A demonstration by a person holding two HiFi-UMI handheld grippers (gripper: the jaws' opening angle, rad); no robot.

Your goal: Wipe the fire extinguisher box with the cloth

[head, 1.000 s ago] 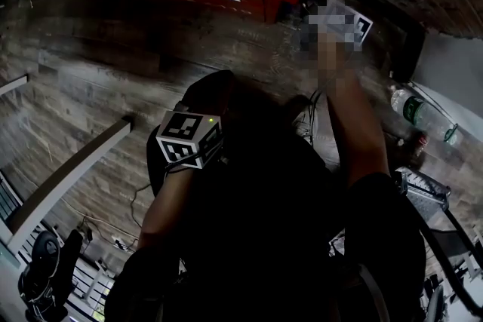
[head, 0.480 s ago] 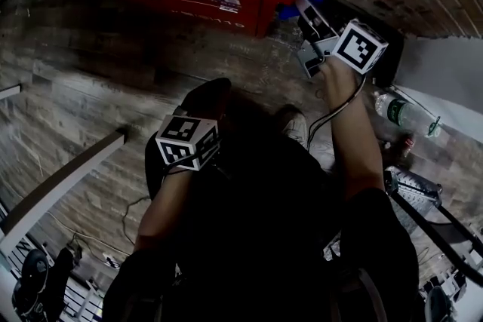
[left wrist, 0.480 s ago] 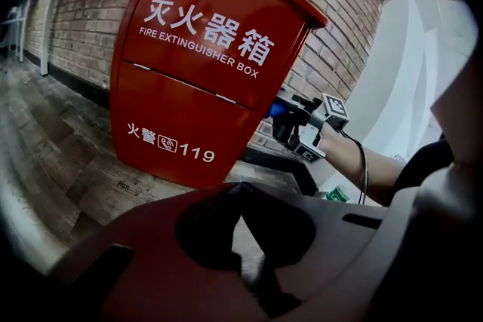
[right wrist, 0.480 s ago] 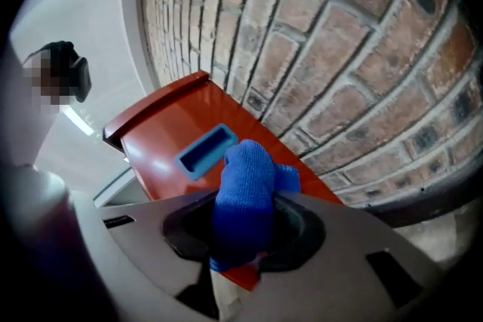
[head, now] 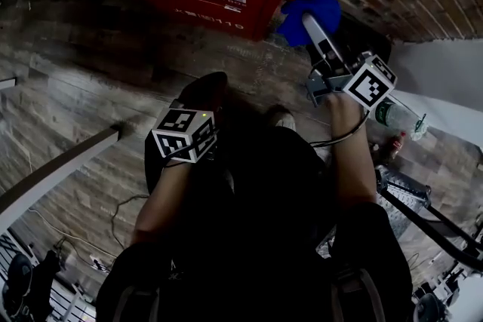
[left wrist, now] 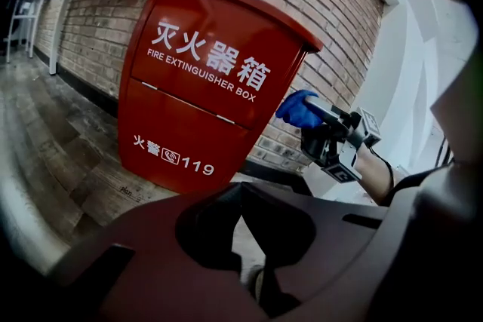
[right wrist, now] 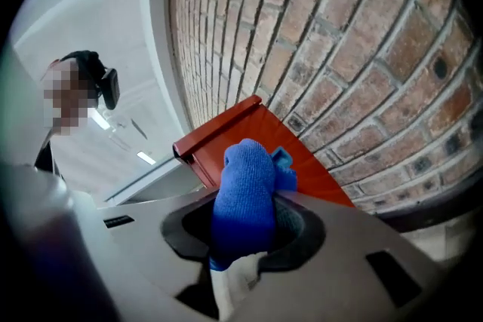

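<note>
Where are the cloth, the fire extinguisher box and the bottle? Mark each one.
cloth (right wrist: 243,192), right gripper view, middle of the blue bundle
fire extinguisher box (left wrist: 198,98), left gripper view, red front panel
bottle (head: 391,115), head view, clear body

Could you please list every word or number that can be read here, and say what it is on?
"灭火器箱": front of the red box.
"FIRE EXTINGUISHER BOX": same front, just below.
"火警 119": its lower panel.
Label on the bottle: too small to read.
</note>
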